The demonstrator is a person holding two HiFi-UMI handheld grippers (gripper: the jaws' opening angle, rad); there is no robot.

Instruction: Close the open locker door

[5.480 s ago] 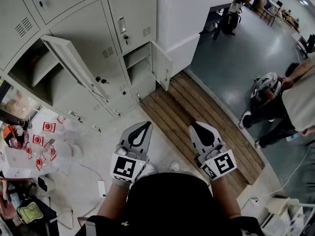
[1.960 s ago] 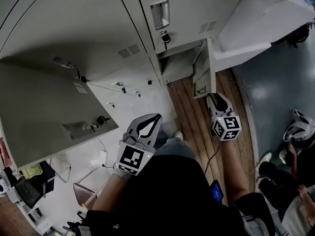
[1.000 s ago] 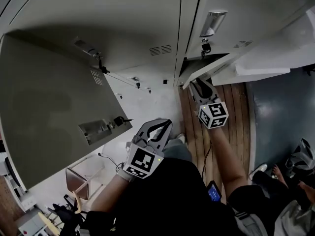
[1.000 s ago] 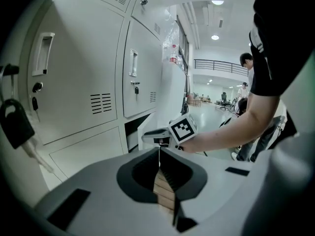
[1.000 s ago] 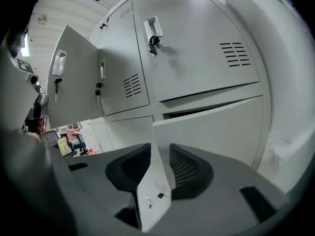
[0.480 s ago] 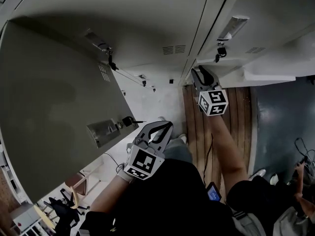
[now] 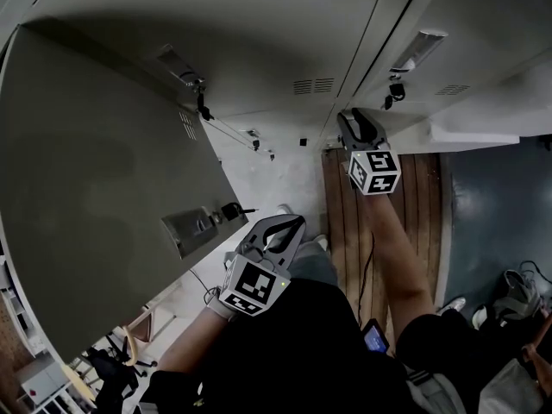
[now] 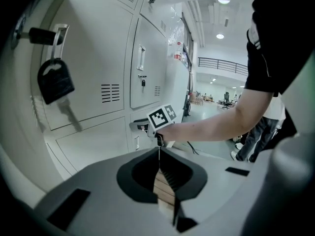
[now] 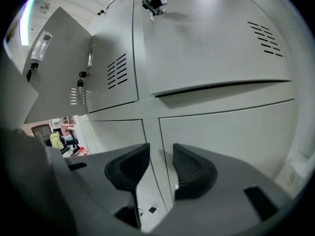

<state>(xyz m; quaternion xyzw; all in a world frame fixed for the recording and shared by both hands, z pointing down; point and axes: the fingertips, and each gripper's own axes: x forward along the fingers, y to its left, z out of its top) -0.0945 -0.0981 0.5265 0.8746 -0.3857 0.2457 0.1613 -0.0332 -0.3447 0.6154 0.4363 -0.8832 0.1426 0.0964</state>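
1. Grey metal lockers [image 7: 285, 24] fill the top of the head view, above a pale floor [image 7: 267, 166] and a wooden platform [image 7: 405, 205]. On the bank's left side the open locker door [image 7: 103, 171] swings out wide toward the camera. Keys [image 7: 231, 210] stick from the lock near its lower corner. The right gripper [image 7: 351, 117] reaches to the foot of the bank, at the platform's far edge, well apart from that door. The left gripper [image 7: 296, 222] hangs close to the person's body, near the door's lower corner.

2. In the left gripper view the jaw tips are pressed together with nothing between them. Only the platform's planks show through the gap behind the tips. The keys dangle at the view's left edge. Ahead, the person's forearm [image 8: 211, 124] stretches toward the lockers, with the right gripper's marker cube [image 8: 162, 117] at its end.

3. In the right gripper view the jaws stand spread, having just been opening, and nothing is between them. They face the upright seam between two lower panels. The lower door [image 9: 231, 136] right of the seam looks flush with its frame. The open locker door juts out at the upper left.
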